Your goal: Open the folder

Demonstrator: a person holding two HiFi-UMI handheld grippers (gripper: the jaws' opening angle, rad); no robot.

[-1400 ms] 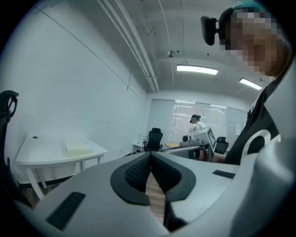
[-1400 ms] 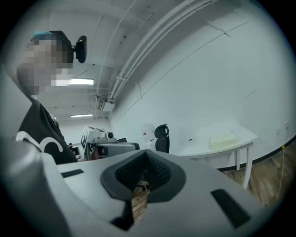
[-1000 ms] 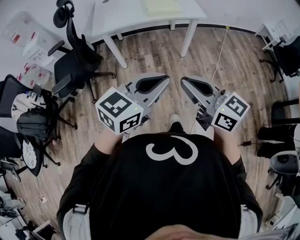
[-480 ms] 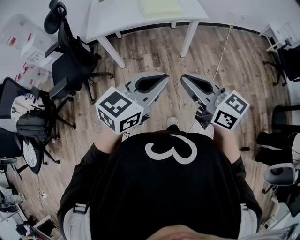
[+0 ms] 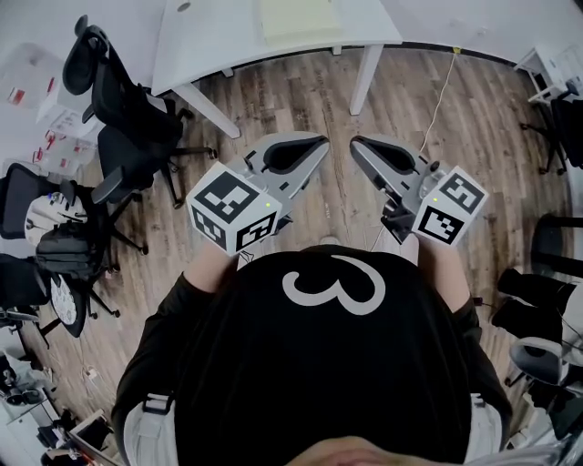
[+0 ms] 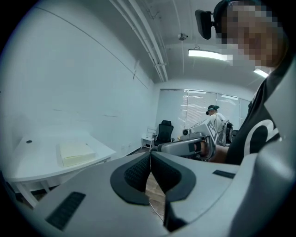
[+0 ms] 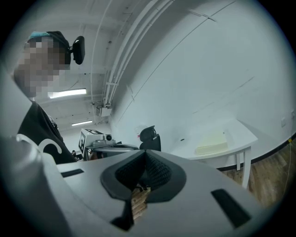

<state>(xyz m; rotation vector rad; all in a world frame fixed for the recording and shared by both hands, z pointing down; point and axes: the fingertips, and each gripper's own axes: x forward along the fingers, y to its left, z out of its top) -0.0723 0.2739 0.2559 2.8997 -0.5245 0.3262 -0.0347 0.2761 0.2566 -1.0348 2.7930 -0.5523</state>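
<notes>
A pale yellow folder [image 5: 296,16] lies shut on the white table [image 5: 219,41] at the top of the head view, well ahead of both grippers. My left gripper [image 5: 319,144] and right gripper [image 5: 357,144] are held side by side above the wooden floor, in front of the person's chest, pointing at the table. Both are shut with nothing between the pads. In the left gripper view the folder [image 6: 76,152] sits left of the closed left gripper [image 6: 151,155]. In the right gripper view the folder [image 7: 212,142] lies to the right of the closed right gripper [image 7: 144,155].
Black office chairs [image 5: 127,136] and a backpack [image 5: 64,246] crowd the floor on the left. More chairs [image 5: 565,118] stand at the right. A thin cable [image 5: 437,100] runs across the floor right of the table leg [image 5: 364,73]. Another person [image 6: 213,118] stands far off.
The table and folder have come closer in the head view as the person walks toward them. Both grippers keep their pose and stay shut.
</notes>
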